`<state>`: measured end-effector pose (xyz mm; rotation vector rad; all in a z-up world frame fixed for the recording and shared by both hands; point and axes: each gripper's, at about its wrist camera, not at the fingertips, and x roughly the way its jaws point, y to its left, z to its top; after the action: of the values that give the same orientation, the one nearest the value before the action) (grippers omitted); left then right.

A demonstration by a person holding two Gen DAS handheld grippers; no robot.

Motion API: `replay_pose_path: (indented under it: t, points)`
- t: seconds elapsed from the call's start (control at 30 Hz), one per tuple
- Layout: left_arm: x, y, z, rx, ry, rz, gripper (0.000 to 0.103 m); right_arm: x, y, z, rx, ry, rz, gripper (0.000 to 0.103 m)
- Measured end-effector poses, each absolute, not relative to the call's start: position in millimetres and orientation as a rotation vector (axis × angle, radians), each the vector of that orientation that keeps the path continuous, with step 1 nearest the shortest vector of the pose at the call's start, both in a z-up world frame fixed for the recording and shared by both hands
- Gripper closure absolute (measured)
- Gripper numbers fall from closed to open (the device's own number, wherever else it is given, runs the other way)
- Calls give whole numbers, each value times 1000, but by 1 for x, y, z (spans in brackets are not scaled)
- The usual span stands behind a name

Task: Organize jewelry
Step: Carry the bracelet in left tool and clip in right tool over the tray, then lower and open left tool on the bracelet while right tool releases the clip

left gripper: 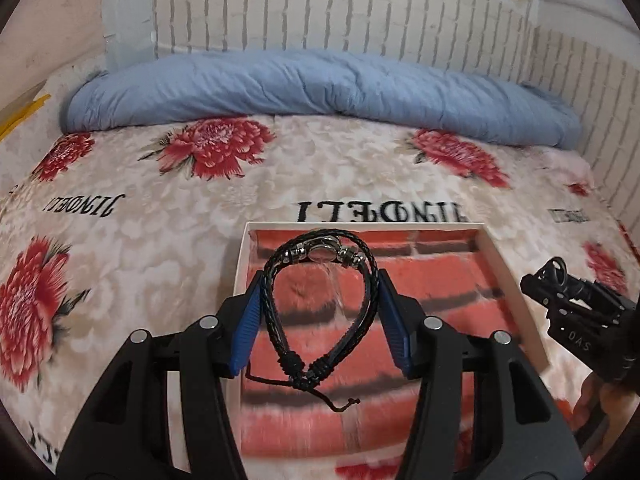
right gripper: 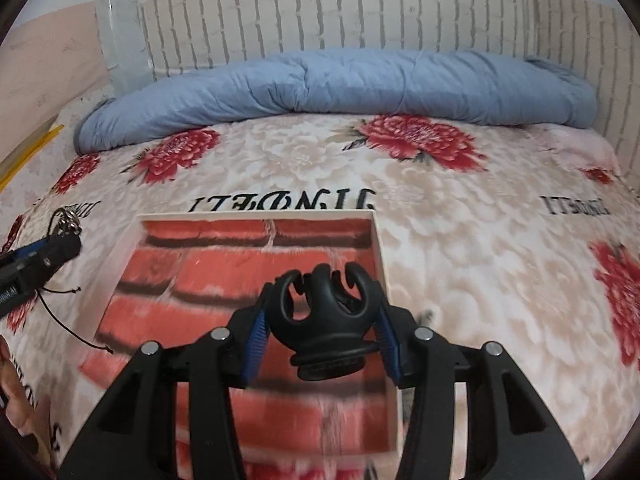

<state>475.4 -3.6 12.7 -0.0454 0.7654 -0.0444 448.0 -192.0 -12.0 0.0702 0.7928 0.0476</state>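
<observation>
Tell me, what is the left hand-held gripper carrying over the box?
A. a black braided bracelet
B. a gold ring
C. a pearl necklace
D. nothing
A: in the left wrist view the left hand-held gripper pinches a black braided bracelet between its blue pads, above the brick-patterned box.

Left gripper clamps a black braided bracelet above the box

Black braided bracelet, red-brick-patterned box, red-flowered cream bedspread, blue quilt.
</observation>
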Motion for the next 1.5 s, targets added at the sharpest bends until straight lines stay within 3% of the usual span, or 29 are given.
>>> replay_pose_path:
  t: [0.33,0.7,0.9,1.03,1.1,1.17,1.37,1.5]
  points:
    - [561,-15,-39,-25,896,-31,50,542,-185,-57,81,949,27,56]
    - [594,-18,-80,-30,1040,-23,50,567,-182,-83,50,1024,4,56]
    - [597,-23,-84,29,1041,4,43,569,-183,-84,59,1021,13,55]
    - [596,-22,-81,39,1045,25,37,563,-184,-76,64,1014,33,41]
    - [591,-20,-74,41,1030,23,34,556,-185,-65,87,994,62,40]
    - [583,-17,-64,36,1008,20,24,547,-187,-51,85,969,66,34]
    - [528,-13,-7,37,873,-17,11,503,-200,-7,63,877,47,19]
    - [486,-9,26,54,788,-21,6,465,-213,16,62,834,27,15]
